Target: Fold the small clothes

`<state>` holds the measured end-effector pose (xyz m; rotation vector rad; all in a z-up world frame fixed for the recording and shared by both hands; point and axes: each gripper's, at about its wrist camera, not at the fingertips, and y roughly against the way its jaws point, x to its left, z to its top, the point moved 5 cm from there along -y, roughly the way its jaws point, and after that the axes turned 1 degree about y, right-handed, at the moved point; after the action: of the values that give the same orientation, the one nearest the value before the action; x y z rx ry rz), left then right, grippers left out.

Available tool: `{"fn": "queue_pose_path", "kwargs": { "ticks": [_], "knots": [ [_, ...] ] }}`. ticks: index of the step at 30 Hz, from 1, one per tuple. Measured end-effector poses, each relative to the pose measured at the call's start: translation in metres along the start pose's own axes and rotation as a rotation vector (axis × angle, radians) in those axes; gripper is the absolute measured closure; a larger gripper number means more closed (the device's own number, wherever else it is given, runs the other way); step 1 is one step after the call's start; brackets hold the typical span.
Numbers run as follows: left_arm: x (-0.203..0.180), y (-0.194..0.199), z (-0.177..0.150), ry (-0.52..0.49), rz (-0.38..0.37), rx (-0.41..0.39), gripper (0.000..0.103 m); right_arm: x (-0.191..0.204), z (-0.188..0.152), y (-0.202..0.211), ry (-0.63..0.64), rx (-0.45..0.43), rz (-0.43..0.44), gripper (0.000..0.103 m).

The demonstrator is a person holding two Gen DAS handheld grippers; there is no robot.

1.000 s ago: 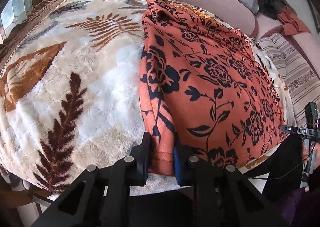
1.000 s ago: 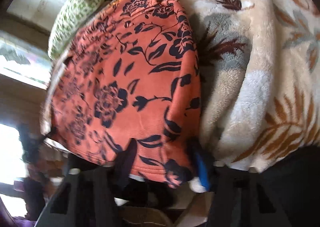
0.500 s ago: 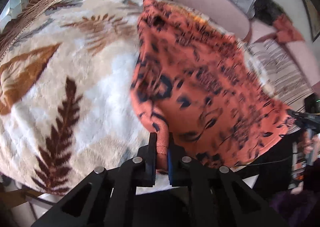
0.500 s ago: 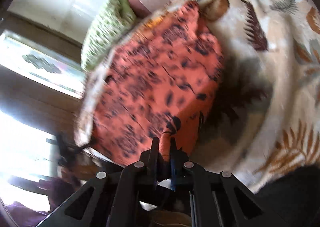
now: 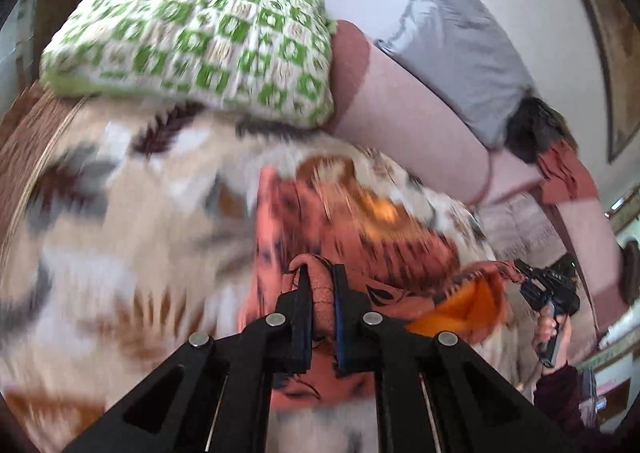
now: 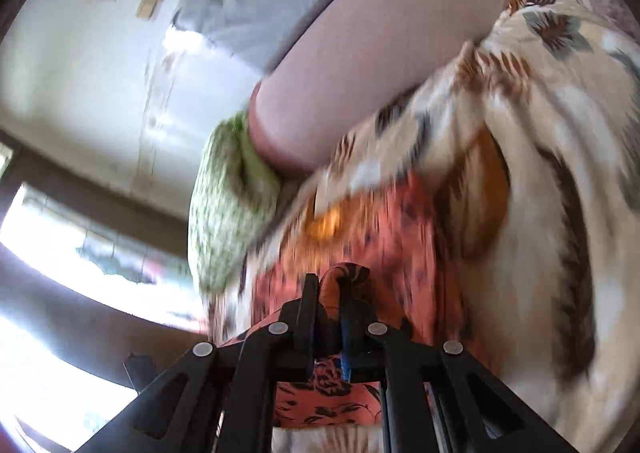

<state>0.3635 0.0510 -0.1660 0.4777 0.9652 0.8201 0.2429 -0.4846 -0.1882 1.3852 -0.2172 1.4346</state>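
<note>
Both the left gripper [image 5: 320, 299] and right gripper [image 6: 329, 303] are clamped on hem corners of the orange floral garment [image 5: 360, 237] (light, floppy, probably bunches easily), so corners look like the spot to grab.

R gripper [image 6: 329, 295] jaws clamped on orange floral garment [image 6: 352, 253], over leaf-print blanket [image 6: 560, 173].

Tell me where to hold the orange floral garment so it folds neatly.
Grip the orange floral garment at its hemmed near edge, one corner per tool, coming from the side nearest you. Both the left tool and right tool already pinch bunched hem there.
</note>
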Motion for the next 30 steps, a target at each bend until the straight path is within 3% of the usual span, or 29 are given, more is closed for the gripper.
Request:
{"fn": "queue_pose_path", "kwargs": {
  "ticks": [5,9,10,11,12,13,14,16,18,21,24,27,28,30],
  "knots": [
    [0.011,-0.076,0.073,0.086,0.104,0.008,0.095,-0.042,0.070,-0.062,-0.179,-0.062,-0.010,0.094],
    [0.032,-0.134,0.077,0.128,0.277,0.082,0.091,-0.091,0.091,-0.090,-0.338,-0.117,-0.040,0.087],
    [0.038,-0.141,0.072,0.138,0.303,0.081,0.088,-0.105,0.091,-0.092,-0.371,-0.126,-0.049,0.072],
    [0.043,-0.143,0.067,0.141,0.327,0.061,0.083,-0.113,0.089,-0.091,-0.390,-0.129,-0.051,0.038],
    [0.047,-0.140,0.064,0.146,0.343,0.036,0.069,-0.122,0.084,-0.086,-0.419,-0.149,-0.050,0.023],
    [0.052,-0.133,0.059,0.161,0.346,-0.003,0.061,-0.125,0.082,-0.080,-0.424,-0.179,-0.035,0.019],
    [0.054,-0.122,0.056,0.170,0.343,-0.050,0.054,-0.124,0.080,-0.073,-0.397,-0.199,-0.012,0.019],
    [0.054,-0.098,0.050,0.160,0.346,-0.135,0.053,-0.112,0.073,-0.063,-0.297,-0.188,-0.020,0.019],
    [0.047,-0.077,0.040,0.121,0.359,-0.183,0.040,-0.090,0.063,-0.056,-0.185,-0.165,-0.034,0.019],
    [0.024,-0.075,0.014,0.009,0.355,-0.117,0.038,-0.045,0.039,-0.066,-0.016,-0.100,-0.074,0.019],
    [0.006,-0.077,-0.021,-0.057,0.348,-0.081,0.035,0.008,0.002,-0.105,0.148,0.032,-0.095,0.020],
    [0.001,-0.099,-0.052,-0.153,0.439,-0.003,0.034,0.037,-0.049,-0.139,0.299,0.122,-0.156,0.021],
    [0.006,-0.112,-0.057,-0.183,0.510,0.043,0.034,0.038,-0.065,-0.147,0.320,0.142,-0.174,0.021],
    [0.020,-0.127,-0.060,-0.197,0.554,0.096,0.023,0.025,-0.086,-0.158,0.312,0.183,-0.218,0.021]
  ]
}}
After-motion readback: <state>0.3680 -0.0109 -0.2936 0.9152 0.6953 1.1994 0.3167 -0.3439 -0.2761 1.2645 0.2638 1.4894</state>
